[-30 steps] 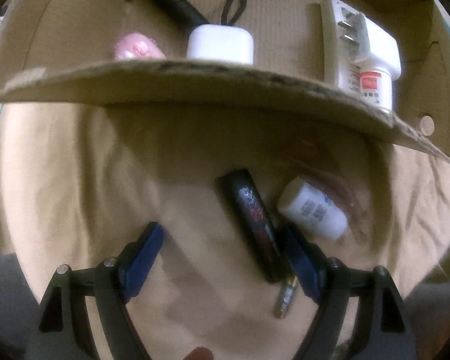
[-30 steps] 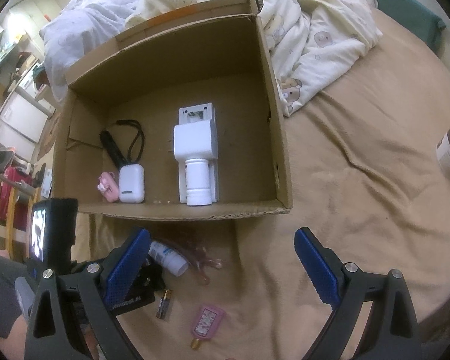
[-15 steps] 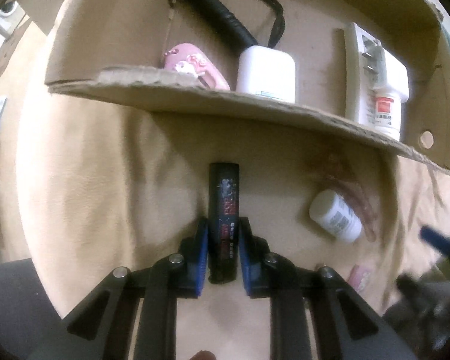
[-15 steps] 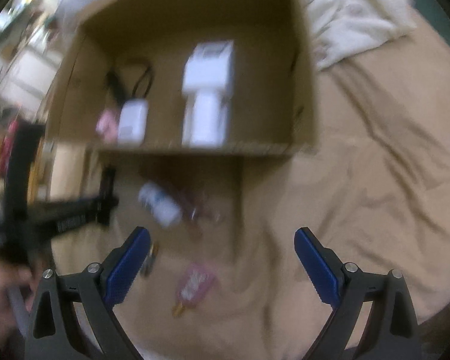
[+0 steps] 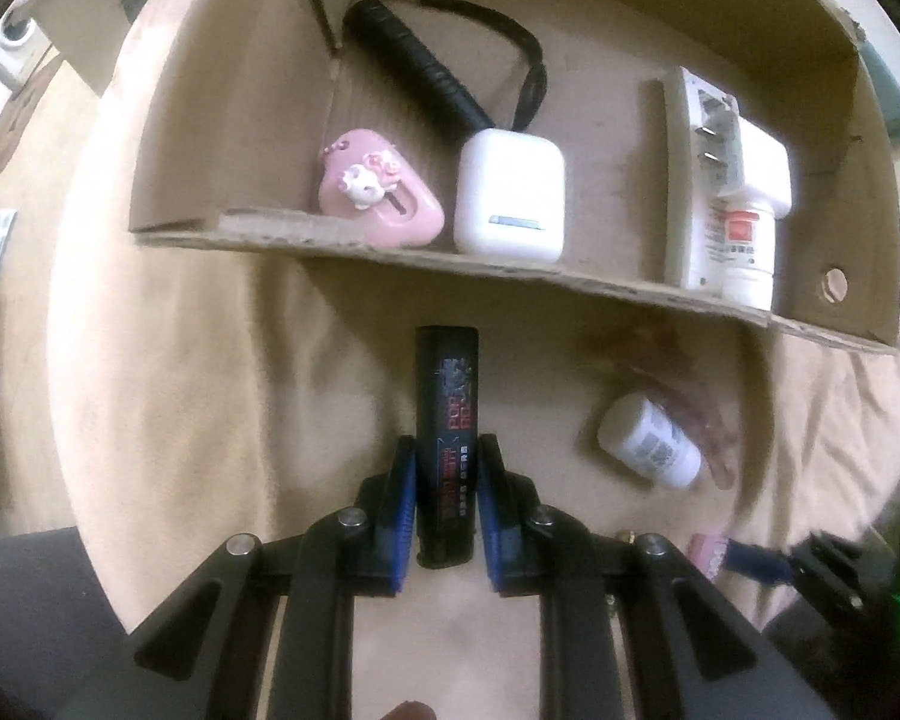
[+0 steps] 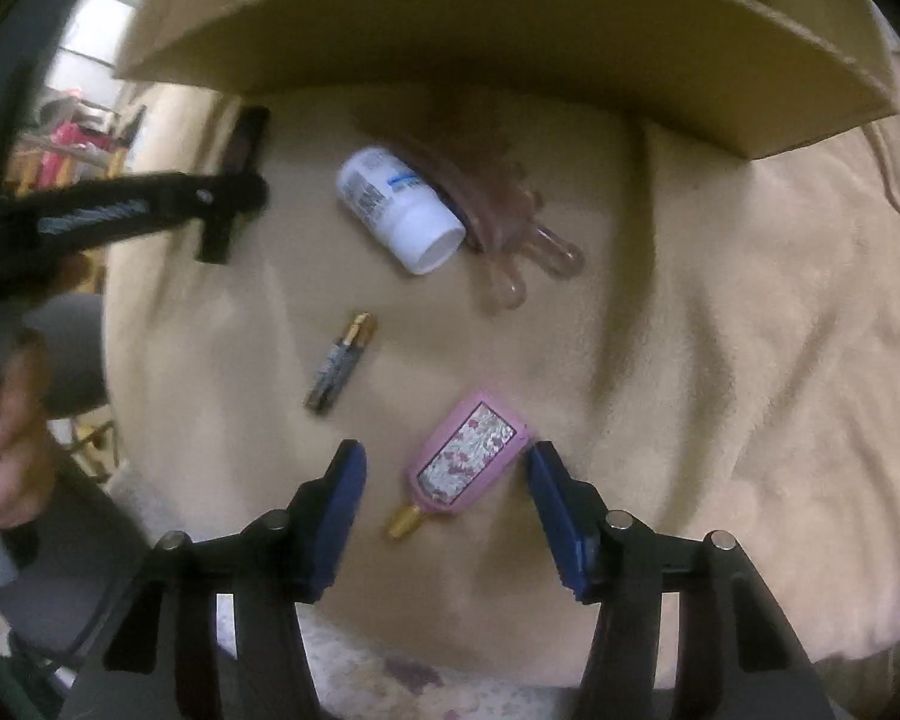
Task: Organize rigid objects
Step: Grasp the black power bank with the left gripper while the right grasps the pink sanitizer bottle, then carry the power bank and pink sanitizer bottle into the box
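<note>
Tan blanket (image 6: 720,360) spread over a bed is the work surface, with a shallow brown cardboard box (image 5: 390,243) sitting on it that already has a few bits inside: a pink heart-shaped case (image 5: 378,192), a white earbud case (image 5: 509,201), a black corded handle (image 5: 417,69) and a white plug adapter with a small bottle (image 5: 729,192) against it.

Left gripper (image 5: 447,501) is clamped on a black cylindrical tube with red and blue print (image 5: 447,420), pads pinching its lower half, the rest sticking out toward the box's near wall. Looks hard and light, so a squeeze across the middle should do, though a glossy round body could swivel in the pads.

Right gripper (image 6: 444,480) is pointed down at a flat pink pouch-shaped holder with a floral panel and gold cap (image 6: 465,462). Its jaws are closing, the holder sits between them, the right pad right at its edge and the left pad not on it yet. It lies crooked to the jaws, so I'd guess it gets nudged round before it's caught. Flat and thin on soft fabric, probably awkward; the long sides are the place to pinch.

Still loose on the blanket: a white pill bottle (image 6: 399,207) lying on a clear pinkish hair claw (image 6: 510,222), and a small battery (image 6: 342,363) just beside the pouch. The box's near wall stands between everything and the inside, so stuff has to go up and over it. Plenty of bare floor in the middle of the box.
</note>
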Demonstrator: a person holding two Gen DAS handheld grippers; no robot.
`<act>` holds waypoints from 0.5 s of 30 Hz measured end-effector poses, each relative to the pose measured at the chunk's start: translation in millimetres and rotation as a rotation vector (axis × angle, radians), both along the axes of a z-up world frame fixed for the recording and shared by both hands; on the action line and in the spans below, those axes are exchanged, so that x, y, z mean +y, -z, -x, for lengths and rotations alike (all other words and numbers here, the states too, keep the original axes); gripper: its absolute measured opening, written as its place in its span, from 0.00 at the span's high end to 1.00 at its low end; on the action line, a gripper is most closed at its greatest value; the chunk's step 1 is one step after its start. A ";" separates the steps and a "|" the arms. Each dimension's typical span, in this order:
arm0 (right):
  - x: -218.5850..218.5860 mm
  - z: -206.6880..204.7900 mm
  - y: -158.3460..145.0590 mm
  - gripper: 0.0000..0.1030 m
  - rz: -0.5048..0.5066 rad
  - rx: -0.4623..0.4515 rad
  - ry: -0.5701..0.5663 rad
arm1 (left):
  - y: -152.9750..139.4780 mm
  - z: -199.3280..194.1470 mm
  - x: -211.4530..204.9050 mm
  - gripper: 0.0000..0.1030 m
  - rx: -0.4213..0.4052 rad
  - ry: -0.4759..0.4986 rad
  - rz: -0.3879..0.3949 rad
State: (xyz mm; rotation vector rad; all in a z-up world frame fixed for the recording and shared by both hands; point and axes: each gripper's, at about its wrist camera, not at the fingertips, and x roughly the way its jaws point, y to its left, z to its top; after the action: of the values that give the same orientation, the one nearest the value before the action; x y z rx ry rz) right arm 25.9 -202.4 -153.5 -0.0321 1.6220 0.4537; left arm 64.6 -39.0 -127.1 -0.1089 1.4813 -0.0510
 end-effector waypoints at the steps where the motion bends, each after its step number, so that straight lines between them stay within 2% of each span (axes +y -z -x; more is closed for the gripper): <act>1: 1.5 0.4 3.0 0.46 0.010 0.001 0.003 | -1.1 0.8 1.1 0.83 0.000 0.003 0.000; 2: 3.5 0.9 5.2 0.47 0.018 -0.001 0.005 | -1.4 0.3 2.3 0.83 0.000 0.004 -0.001; 4: 5.7 1.4 6.6 0.63 0.040 -0.018 0.008 | -2.2 0.0 2.9 0.83 0.000 0.009 -0.003; 6: 5.5 2.0 5.0 0.72 0.054 -0.039 0.002 | -3.1 -1.6 4.3 0.83 -0.003 0.007 -0.008; 15: 6.3 3.2 -13.5 0.74 0.033 -0.128 0.019 | -16.9 16.1 8.1 0.83 -0.021 0.028 -0.013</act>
State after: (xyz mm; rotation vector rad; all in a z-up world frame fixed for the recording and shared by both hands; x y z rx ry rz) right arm 22.7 -196.2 -140.0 -0.0690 1.5033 0.4018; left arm 48.5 -30.9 -110.3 -0.0772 1.4622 -0.0645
